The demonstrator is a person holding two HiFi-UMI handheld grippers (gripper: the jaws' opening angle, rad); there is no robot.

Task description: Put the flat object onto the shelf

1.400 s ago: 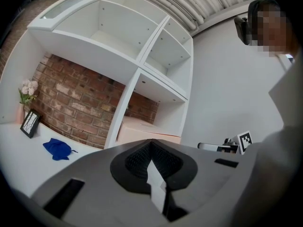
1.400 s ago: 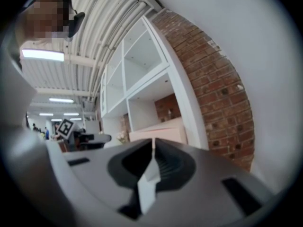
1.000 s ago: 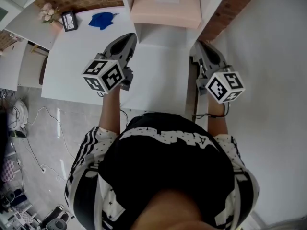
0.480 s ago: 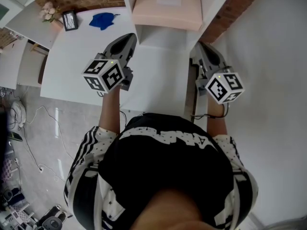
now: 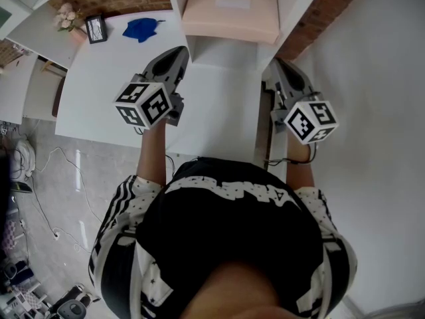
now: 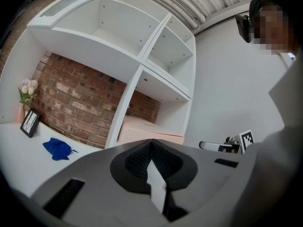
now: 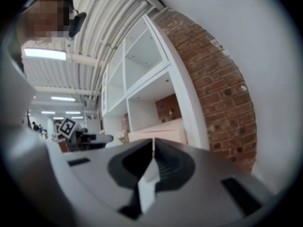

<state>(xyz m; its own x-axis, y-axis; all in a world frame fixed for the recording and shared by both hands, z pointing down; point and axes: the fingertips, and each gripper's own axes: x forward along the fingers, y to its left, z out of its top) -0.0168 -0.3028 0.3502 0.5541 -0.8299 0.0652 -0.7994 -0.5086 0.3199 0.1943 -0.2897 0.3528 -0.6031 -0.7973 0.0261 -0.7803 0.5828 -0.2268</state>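
- The left gripper [image 5: 178,52] [image 6: 151,143] is held level and aimed at the shelf [image 6: 127,100]. Its fingers [image 6: 135,161] are pressed together at the tips with nothing between them.
- The right gripper [image 5: 279,64] [image 7: 153,142] is also level and faces the same way. Its fingers [image 7: 166,167] are closed tip to tip and hold nothing.
- The flat object is a pale pink box [image 5: 229,8] [image 6: 142,129] [image 7: 161,130]. It already lies flat in the bottom compartment of the shelf.
- In the head view the pink box sits beyond both sets of fingertips, in the space between the two grippers. It is clear of each, with a strip of bare white board before it.
- In the left gripper view the pink box shows just above the closed tips, a little to their left. In the right gripper view it lies straight ahead over the tips.
- Left of the left fingers, the white table [image 5: 106,72] carries three things well apart from both grippers:
  - a blue cloth [image 5: 141,28] [image 6: 57,148]
  - a small picture frame [image 5: 96,28] [image 6: 30,123]
  - a bunch of pale flowers [image 5: 65,16] [image 6: 27,88]
- A brick wall [image 6: 71,103] [image 7: 222,93] stands behind the shelf. In the right gripper view it also shows to the right of the right fingers.
- Each gripper's marker cube [image 5: 143,104] sits behind its fingers, nearer the person.
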